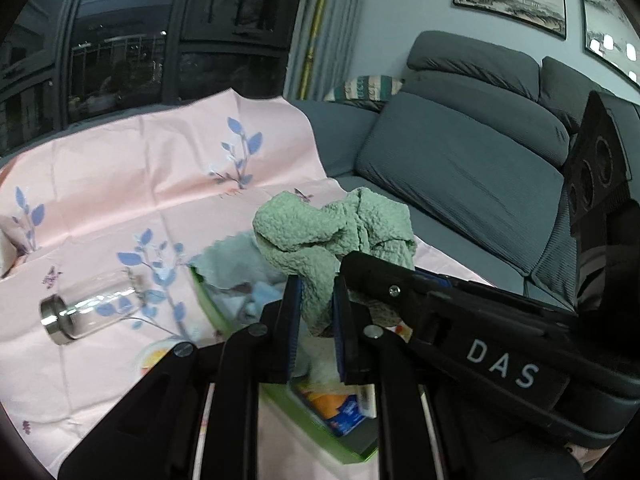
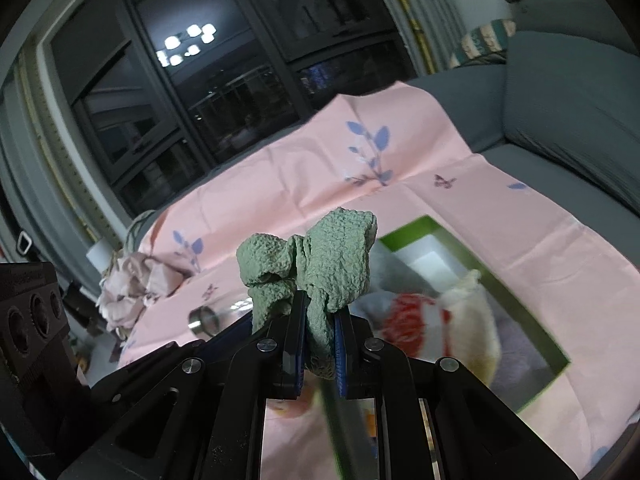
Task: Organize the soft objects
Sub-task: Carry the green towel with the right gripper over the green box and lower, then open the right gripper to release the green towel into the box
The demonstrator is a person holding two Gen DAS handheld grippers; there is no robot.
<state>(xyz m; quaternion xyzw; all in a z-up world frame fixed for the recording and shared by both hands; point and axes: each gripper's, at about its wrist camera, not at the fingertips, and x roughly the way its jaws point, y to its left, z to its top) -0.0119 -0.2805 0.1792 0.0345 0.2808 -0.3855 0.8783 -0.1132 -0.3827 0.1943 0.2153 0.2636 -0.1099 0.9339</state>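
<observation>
A crumpled green towel (image 1: 332,236) hangs between both grippers above a green-rimmed box (image 1: 208,304). My left gripper (image 1: 316,292) is shut on one end of it. In the right wrist view my right gripper (image 2: 320,308) is shut on the green towel (image 2: 320,256) too, which bunches up above the jaws. The right gripper's black body (image 1: 480,332) crosses the left wrist view from the right, next to the towel. The green-rimmed box (image 2: 532,324) holds a red-and-white plush toy (image 2: 436,316) and pale blue cloth (image 1: 248,272).
A pink floral sheet (image 1: 120,184) covers the surface. A clear glass jar with a metal lid (image 1: 80,312) lies on it to the left. A crumpled pink cloth (image 2: 132,288) sits at the sheet's left edge. Grey sofa cushions (image 1: 460,168) stand to the right, dark windows behind.
</observation>
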